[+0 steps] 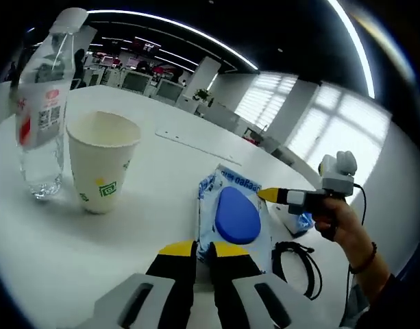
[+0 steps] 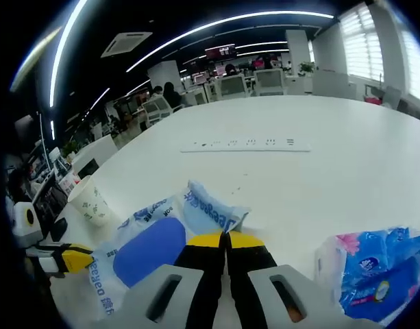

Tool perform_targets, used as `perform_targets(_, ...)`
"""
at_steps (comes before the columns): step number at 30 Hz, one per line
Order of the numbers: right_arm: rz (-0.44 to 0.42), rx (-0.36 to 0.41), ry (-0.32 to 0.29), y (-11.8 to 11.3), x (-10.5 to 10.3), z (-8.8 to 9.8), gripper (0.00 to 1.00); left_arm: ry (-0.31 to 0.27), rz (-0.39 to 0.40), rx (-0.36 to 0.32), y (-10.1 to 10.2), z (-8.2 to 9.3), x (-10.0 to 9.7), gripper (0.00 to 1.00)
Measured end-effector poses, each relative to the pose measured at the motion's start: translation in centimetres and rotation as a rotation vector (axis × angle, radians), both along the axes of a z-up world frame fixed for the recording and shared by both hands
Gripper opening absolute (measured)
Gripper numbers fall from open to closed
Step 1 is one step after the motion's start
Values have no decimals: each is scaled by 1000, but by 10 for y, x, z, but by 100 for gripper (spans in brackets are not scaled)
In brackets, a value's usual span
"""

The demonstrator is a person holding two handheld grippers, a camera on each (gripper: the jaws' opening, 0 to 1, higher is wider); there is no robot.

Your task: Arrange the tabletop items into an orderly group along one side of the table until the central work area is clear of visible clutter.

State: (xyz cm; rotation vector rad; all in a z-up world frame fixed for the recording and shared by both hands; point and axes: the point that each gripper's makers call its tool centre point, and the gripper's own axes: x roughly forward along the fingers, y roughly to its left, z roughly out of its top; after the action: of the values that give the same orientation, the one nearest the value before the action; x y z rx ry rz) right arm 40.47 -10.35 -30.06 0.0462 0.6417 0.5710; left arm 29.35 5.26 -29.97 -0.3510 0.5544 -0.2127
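**Both grippers closed on one wipes pack**

Left gripper (image 1: 202, 249), nearest in the left gripper view: yellow-tipped jaws pressed together on the near edge of the wet-wipes pack (image 1: 235, 209). Pack lies flat on the white counter (image 1: 127, 226), blue oval lid up.

Right gripper (image 2: 227, 240), in its own view: jaws likewise drawn together, pinching the crinkled edge of the same pack (image 2: 168, 236). From the left gripper view this gripper (image 1: 270, 195) comes in from the right, a hand (image 1: 343, 223) around its handle, yellow tip touching the pack's far corner. In the right gripper view the left gripper's yellow tip (image 2: 72, 259) sits at the pack's opposite end.

- Black cable (image 1: 297, 257) coiled on the counter just beside the pack, below the hand.
- Tissue packet (image 2: 377, 271), blue with pink print, on the counter to the right of the right gripper, apart from the wipes.
- Paper cup (image 1: 102, 161), upright, white with a green mark, left of the pack and well apart from it.
- Clear water bottle (image 1: 45, 103), upright, red-and-white label, just beside the cup.
- Farther off: white power strip (image 2: 247, 144) lying flat across the middle of the counter.
- Beyond: office desks, chairs, ceiling light strips.
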Motion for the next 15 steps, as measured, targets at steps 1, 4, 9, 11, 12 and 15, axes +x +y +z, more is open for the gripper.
perform_targets(1, 3, 6, 2, -1, -4, 1, 0, 1, 0, 11, 2, 3, 2, 5)
perform_targets(4, 6, 16, 3, -3, -8, 4, 0, -10, -7, 42, 5, 11, 7, 5)
perform_targets(9, 18, 49, 13, -5, -13, 11, 0, -11, -22, 167, 17, 25, 23, 3)
perform_targets(11, 20, 59, 19, -7, -16, 12, 0, -21, -24, 230, 20, 32, 31, 3)
perform_targets(12, 21, 67, 21, -8, -19, 13, 0, -18, -30, 245, 19, 36, 34, 3)
perform_targets(15, 18, 94, 44, -12, -25, 12, 0, -27, -37, 272, 18, 45, 40, 2)
